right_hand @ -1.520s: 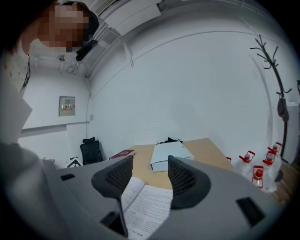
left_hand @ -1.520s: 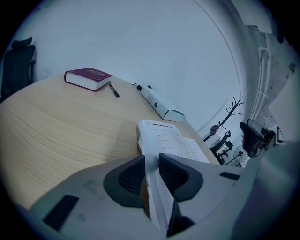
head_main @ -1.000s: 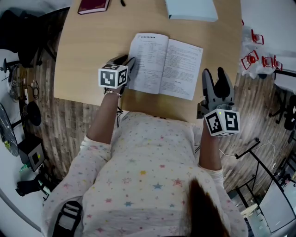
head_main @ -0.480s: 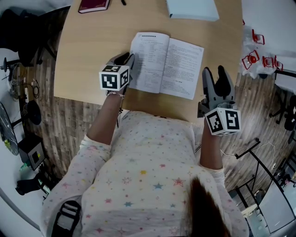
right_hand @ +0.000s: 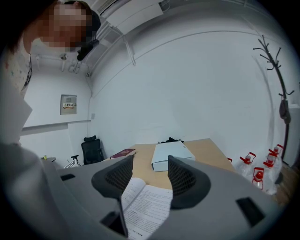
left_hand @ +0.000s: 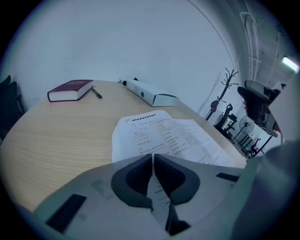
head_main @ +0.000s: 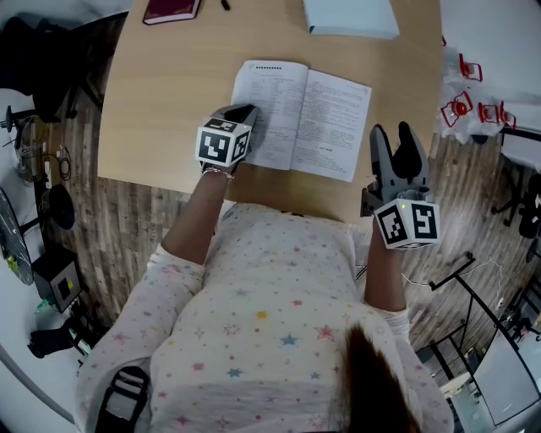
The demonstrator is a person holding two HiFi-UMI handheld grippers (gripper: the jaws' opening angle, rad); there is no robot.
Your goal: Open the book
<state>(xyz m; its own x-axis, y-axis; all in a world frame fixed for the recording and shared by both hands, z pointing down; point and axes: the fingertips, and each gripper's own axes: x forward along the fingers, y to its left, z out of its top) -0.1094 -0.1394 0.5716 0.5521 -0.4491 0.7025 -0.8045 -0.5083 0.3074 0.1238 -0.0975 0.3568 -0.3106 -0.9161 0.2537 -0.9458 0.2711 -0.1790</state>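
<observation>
Pale wood table [head_main: 169,84] carries everything. The book [head_main: 313,118] lies at its middle, already spread flat with two printed pages up and the spine running from 12 to 6 o'clock.

A light blue box [head_main: 351,17] sits well apart from the book at its 12 o'clock. A closed maroon volume [head_main: 169,10] rests at 11 o'clock with a dark pen [head_main: 224,5] just beside it.

The left gripper [head_main: 243,114] sits at the book's 9 o'clock, over the outer edge of the left page. Its own view shows the jaws drawn together on what looks like a single printed leaf. The right gripper [head_main: 391,131] is at the book's 4 o'clock, beyond the table's edge, with its jaws spread and nothing between them.

The book looks like a thin, soft-bound booklet: light, limp, and likely to slide on the smooth wood. Single leaves would crease or tear under a hard pull. The safest hold is probably the outer edge of a page about midway down, lifted gently. The free gripper could press the opposite page to keep the book from shifting.
</observation>
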